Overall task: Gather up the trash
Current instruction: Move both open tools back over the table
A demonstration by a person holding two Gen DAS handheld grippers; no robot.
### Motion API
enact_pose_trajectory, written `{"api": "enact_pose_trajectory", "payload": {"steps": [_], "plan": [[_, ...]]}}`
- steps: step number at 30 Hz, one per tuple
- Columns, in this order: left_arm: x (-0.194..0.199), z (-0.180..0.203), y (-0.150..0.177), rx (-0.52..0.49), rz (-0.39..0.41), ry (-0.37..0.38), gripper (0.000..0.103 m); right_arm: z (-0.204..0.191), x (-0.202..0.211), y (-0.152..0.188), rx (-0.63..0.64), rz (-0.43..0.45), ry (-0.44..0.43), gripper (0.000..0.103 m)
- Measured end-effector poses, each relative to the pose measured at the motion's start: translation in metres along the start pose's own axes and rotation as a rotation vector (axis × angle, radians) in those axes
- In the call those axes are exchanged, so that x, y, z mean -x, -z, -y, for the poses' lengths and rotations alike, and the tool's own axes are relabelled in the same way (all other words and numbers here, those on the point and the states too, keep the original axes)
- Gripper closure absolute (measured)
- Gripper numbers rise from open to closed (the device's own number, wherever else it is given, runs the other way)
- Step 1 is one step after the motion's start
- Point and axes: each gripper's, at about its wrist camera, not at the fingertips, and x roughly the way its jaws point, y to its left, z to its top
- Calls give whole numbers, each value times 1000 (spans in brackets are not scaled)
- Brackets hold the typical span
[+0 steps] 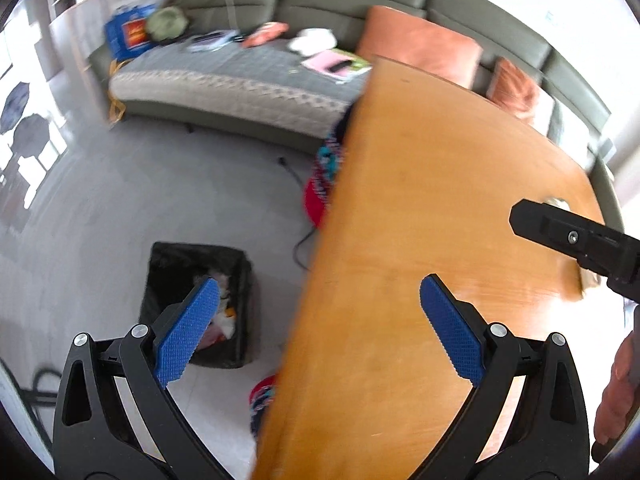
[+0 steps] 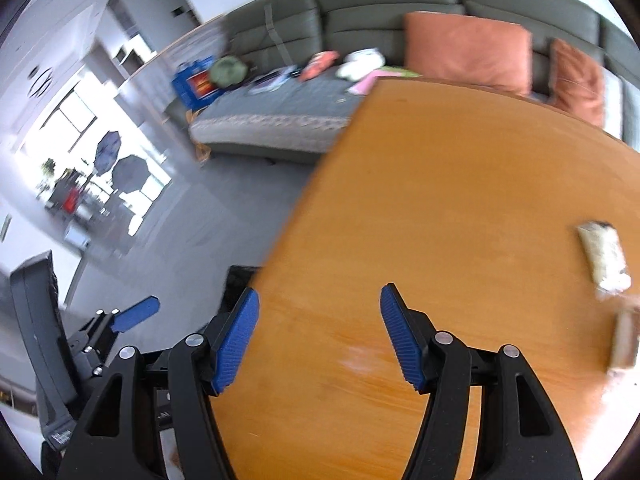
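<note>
My left gripper is open and empty, straddling the left edge of the orange wooden table. A black-lined trash bin with crumpled waste inside stands on the floor to the table's left, under my left finger. My right gripper is open and empty above the table. A pale wrapper lies on the table to its right, with a second piece of trash just below it. The right gripper's black body shows in the left wrist view; the left gripper's blue finger shows in the right wrist view.
A grey-green sofa with orange cushions, a blue bag and loose items runs behind the table. A colourful object sits under the table's left edge. A cable lies on the grey floor.
</note>
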Motion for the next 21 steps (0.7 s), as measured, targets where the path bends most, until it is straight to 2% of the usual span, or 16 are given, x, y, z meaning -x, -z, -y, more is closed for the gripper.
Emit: {"api": "enact_pose_trajectory", "payload": {"steps": [5, 10, 16, 21], "plan": [[-9, 57, -3, -79, -18, 51, 6, 71, 29, 15, -79, 36, 92, 33], [-18, 115, -3, -162, -37, 89, 6, 139, 55, 29, -158, 65, 187, 24], [-28, 177, -10, -226, -49, 121, 6, 205, 81, 41, -218, 92, 313, 19], [-39, 221, -16, -253, -60, 114, 6, 255, 80, 50, -247, 51, 368, 18]]}}
